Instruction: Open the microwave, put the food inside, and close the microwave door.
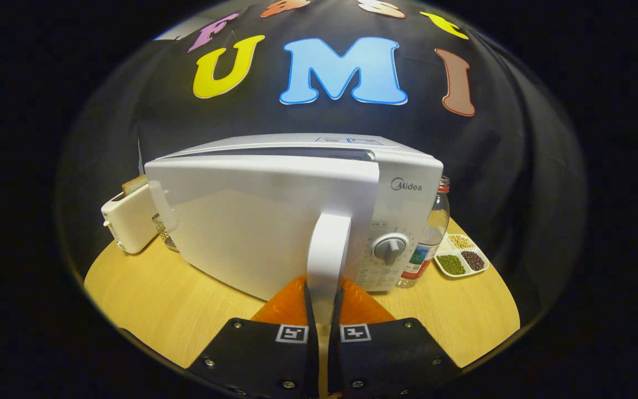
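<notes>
Nearest, at six o'clock, the gripper [323,302] has its two fingers [291,302] pinched on the lower end of the microwave's door handle [327,249], one finger on either side of it. That handle is a single upright bar, rigid and smooth; by its look it gives a firm hold, though the glossy surface could let the pads slide if the pull goes off-square. The grip low on the bar seems sound, since the handle is at the free edge of the door [252,221], far from the hinge side at nine o'clock. The door already stands slightly ajar, a dark gap showing along its top edge, so I judge the opening step to be in hand. The microwave [407,183] itself sits straight ahead at twelve o'clock on the wooden table [147,299]; it is one unit, boxy and probably heavy enough to stay put under a gentle pull, yet a jerk might drag it. One control dial [390,247] sits just right of the handle. Beyond, at about two o'clock, one clear bottle [432,233] stands beside the microwave, and near it one divided dish [460,256] holds three kinds of beans in three compartments. At ten o'clock one toaster [126,221] stands with a slice of bread [133,184] poking out; that slice looks light and crumbly, and whether it is the food meant I cannot tell.
</notes>
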`<state>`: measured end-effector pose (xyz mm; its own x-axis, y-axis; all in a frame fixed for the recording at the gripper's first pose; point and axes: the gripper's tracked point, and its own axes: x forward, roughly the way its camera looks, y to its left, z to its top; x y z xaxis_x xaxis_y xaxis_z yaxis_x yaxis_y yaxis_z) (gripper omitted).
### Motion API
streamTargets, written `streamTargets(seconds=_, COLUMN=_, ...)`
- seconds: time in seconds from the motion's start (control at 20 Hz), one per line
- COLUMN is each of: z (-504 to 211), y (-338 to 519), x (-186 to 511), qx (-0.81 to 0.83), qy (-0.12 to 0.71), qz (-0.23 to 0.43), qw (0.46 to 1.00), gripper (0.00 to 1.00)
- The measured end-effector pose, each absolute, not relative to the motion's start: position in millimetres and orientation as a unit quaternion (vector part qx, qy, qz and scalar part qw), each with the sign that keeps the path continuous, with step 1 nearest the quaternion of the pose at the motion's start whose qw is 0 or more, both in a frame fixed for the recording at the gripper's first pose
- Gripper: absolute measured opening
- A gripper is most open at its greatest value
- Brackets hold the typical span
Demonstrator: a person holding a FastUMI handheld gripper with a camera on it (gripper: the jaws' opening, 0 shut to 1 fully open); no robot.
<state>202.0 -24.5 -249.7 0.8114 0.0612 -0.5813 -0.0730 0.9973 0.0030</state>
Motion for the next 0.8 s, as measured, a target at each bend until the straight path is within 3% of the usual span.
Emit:
streamTargets(seconds=0.25, z=-243.8, y=-2.3, x=160.1, qx=-0.003, qy=0.319, qz=0.043, qw=0.947, gripper=0.07)
streamTargets(seconds=0.55, z=-237.0, y=37.4, x=107.7, qx=0.009, qy=0.336, qz=0.074, qw=0.939, gripper=0.18)
streamTargets(seconds=0.8, z=-231.8, y=71.8, x=73.9, qx=-0.002, qy=0.338, qz=0.087, qw=0.937, gripper=0.20)
